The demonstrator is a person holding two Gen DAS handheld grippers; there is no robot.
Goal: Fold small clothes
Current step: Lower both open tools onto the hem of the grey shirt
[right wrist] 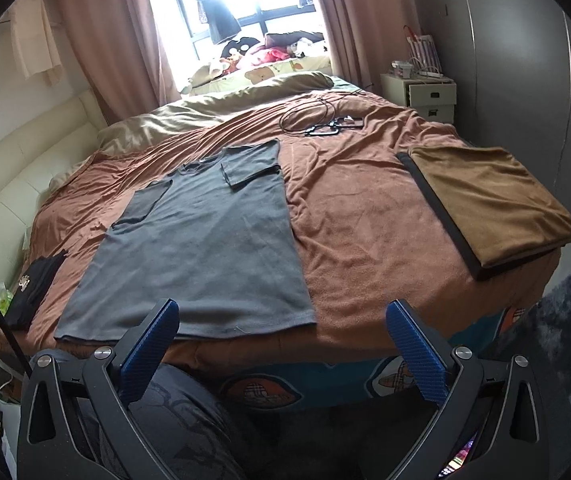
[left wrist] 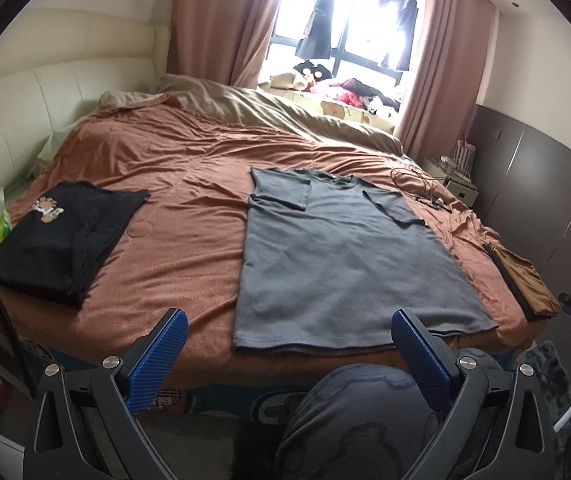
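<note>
**Q:** What is shown, and where is the garment being worked on?

**A:** A grey T-shirt (left wrist: 349, 256) is laid flat, hem nearest the viewer, on the brown bedspread (left wrist: 189, 216). Both sleeves are turned inward over the chest, so the body is already narrowed to a long rectangle; the lengthwise fold is judged to be the step not yet done.

**Q:** How are the claws held?

**A:** The left gripper (left wrist: 287, 354) is spread wide and nothing is held in it; it is raised above the foot of the bed, near the left end of the hem. The right gripper (right wrist: 283, 344) is likewise fully spread and empty, positioned near the hem's right corner. Each hem corner is thus within reach of one claw, presumably so that the hem can be lifted evenly.

**Q:** Why are other items set aside?

**A:** A folded black garment (left wrist: 65, 236) is placed well to the left and a folded tan garment (right wrist: 493, 204) well to the right, probably so that the middle of the bed is kept free. A cable (right wrist: 317, 120) is left near the far side, apart from the shirt.
</note>
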